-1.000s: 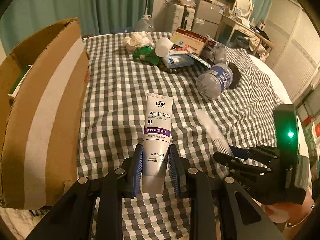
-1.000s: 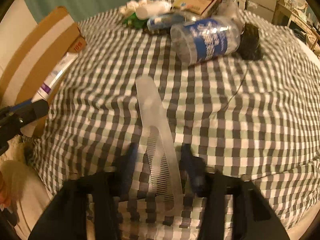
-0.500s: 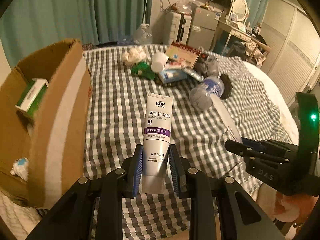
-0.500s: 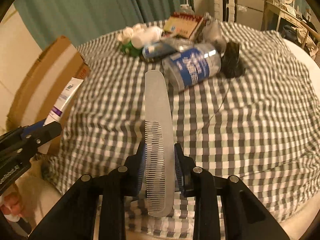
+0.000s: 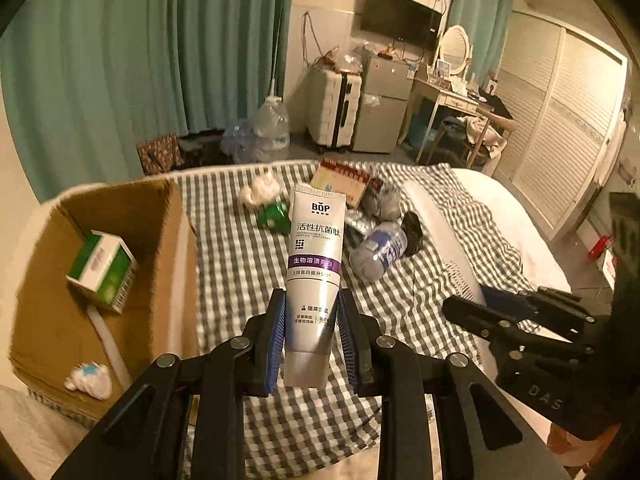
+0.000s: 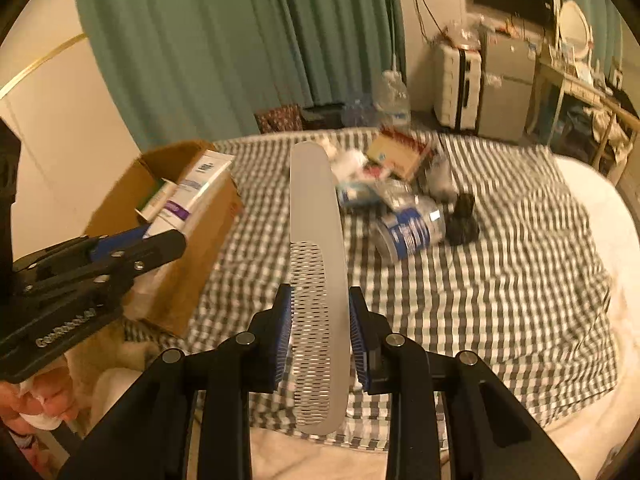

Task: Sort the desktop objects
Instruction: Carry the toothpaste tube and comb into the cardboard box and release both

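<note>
My left gripper (image 5: 311, 336) is shut on a white BOP toothpaste tube (image 5: 316, 264) and holds it upright, well above the checked cloth (image 5: 240, 264). My right gripper (image 6: 320, 336) is shut on a pale plastic comb (image 6: 316, 240), also lifted off the cloth. In the left wrist view the right gripper (image 5: 496, 308) with the comb (image 5: 440, 236) is at the right. In the right wrist view the left gripper (image 6: 132, 244) holds the tube (image 6: 192, 196) next to the open cardboard box (image 6: 208, 240).
The cardboard box (image 5: 168, 264) at the left holds a green and white carton (image 5: 104, 268) and a crumpled tissue (image 5: 90, 380). A pile at the far side has a blue-labelled bottle (image 5: 380, 252), a black object (image 5: 412, 228), a green packet (image 5: 274, 216) and a red-edged box (image 5: 344, 180).
Both grippers have risen well above the cloth with their loads. The right gripper closed on the comb and lifted it. The box interior has come into view.
</note>
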Tool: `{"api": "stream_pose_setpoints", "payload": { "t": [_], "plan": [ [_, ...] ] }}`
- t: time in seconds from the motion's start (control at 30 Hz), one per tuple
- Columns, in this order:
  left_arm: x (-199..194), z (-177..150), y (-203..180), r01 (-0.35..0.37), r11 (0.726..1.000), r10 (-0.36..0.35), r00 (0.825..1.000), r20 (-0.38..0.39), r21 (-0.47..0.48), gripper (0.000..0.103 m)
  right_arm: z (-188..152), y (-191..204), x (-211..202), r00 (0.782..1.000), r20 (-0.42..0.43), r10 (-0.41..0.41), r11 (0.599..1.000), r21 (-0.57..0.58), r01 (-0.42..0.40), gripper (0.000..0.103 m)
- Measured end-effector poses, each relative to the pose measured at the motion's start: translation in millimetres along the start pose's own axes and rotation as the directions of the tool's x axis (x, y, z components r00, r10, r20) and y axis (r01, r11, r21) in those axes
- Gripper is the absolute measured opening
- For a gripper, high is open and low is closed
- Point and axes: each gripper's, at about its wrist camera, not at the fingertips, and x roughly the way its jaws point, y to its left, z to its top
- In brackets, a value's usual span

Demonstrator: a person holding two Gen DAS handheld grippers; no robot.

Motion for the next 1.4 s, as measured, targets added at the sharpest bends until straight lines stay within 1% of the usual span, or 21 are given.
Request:
{"api": "stream_pose_setpoints", "payload": {
  "t": [0.1,0.23,0.3,0.33,0.37,0.47,0.53,0.63,0.7,0.77,0.9,1.03,1.2,1.23,1.27,1.3,1.37,1.4],
  "plan": [
    [-18.5,13.5,10.5,0.01,1.0,-0.01,1.0,0.01,0.002,0.026,11.0,14.9,-21.2,0.999,0.044,-0.001,1.0,-0.015,0.002,0.026],
    [-37.8,29.0,29.4,0.01,1.0,-0.01,1.0,0.01,0.012,0.026,23.9,34.6,-38.7,0.997,0.079,0.003,0.999,-0.032,0.0,0.026],
    [-47.9,36.4,46.9,0.028,0.999,-0.028,1.0,0.007,-0.018,0.026,29.7,44.8,-43.5,0.995,0.095,0.0,0.999,-0.045,0.004,0.026],
    [-54.0,39.1,57.3,0.033,0.999,-0.033,0.999,0.009,-0.031,0.026,33.3,51.6,-44.7,0.995,0.095,0.013,0.999,-0.051,-0.008,0.026],
    [-58.4,39.8,63.7,0.028,0.999,-0.027,1.0,0.012,-0.034,0.026,35.4,53.9,-43.8,0.995,0.094,0.02,0.999,-0.051,-0.015,0.026],
    [-75.7,38.7,88.7,-0.032,0.999,0.033,0.998,0.044,-0.022,0.026,43.1,70.9,-40.2,0.995,0.083,0.048,0.997,-0.06,-0.044,0.026],
    [-79.3,34.8,103.3,-0.041,0.998,0.043,0.998,0.053,-0.038,0.026,46.8,82.5,-35.2,0.995,0.077,0.059,0.996,-0.068,-0.054,0.026],
    [-77.9,25.0,131.1,-0.039,0.995,0.044,0.998,0.048,-0.092,0.026,50.6,99.3,-29.4,0.994,0.07,0.081,0.994,-0.081,-0.076,0.026],
    [-73.1,16.2,147.1,-0.05,0.993,0.055,0.998,0.043,-0.11,0.026,51.3,112.7,-23.6,0.994,0.06,0.091,0.992,-0.094,-0.085,0.026],
    [-65.1,7.1,163.3,-0.063,0.99,0.067,0.997,0.034,-0.122,0.026,50.8,125.3,-17.2,0.995,0.043,0.094,0.99,-0.11,-0.089,0.026],
    [-53.2,-6.2,194.4,-0.056,0.983,0.061,0.998,0.025,-0.173,0.026,49.7,143.7,-0.6,0.996,0.012,0.089,0.988,-0.13,-0.087,0.026],
    [-45.5,-15.3,213.1,-0.082,0.981,0.088,0.996,0.028,-0.174,0.026,53.6,162.4,14.2,0.996,-0.012,0.084,0.985,-0.151,-0.085,0.026],
    [-39.1,-24.4,235.0,-0.075,0.975,0.083,0.996,0.028,-0.209,0.026,61.3,174.6,24.4,0.997,-0.021,0.073,0.986,-0.15,-0.076,0.026],
    [-36.6,-25.6,237.6,-0.075,0.975,0.081,0.997,0.02,-0.208,0.027,62.5,176.6,26.6,0.997,-0.024,0.075,0.986,-0.149,-0.078,0.026],
    [-33.6,-26.5,239.8,-0.08,0.975,0.083,0.997,0.006,-0.207,0.035,63.6,178.8,28.0,0.997,-0.025,0.075,0.985,-0.151,-0.078,0.026],
    [-32.1,-27.9,241.3,-0.079,0.975,0.081,0.997,-0.002,-0.209,0.063,64.1,181.6,30.2,0.997,-0.025,0.073,0.985,-0.152,-0.075,0.026],
    [-30.7,-30.0,247.0,-0.089,0.969,0.091,0.996,-0.002,-0.229,0.091,66.5,185.1,35.8,0.997,-0.032,0.076,0.985,-0.15,-0.08,0.026],
    [-32.8,-30.2,249.3,-0.09,0.968,0.095,0.995,0.013,-0.235,0.092,67.7,187.0,38.6,0.996,-0.034,0.079,0.986,-0.146,-0.083,0.027]
  ]
}}
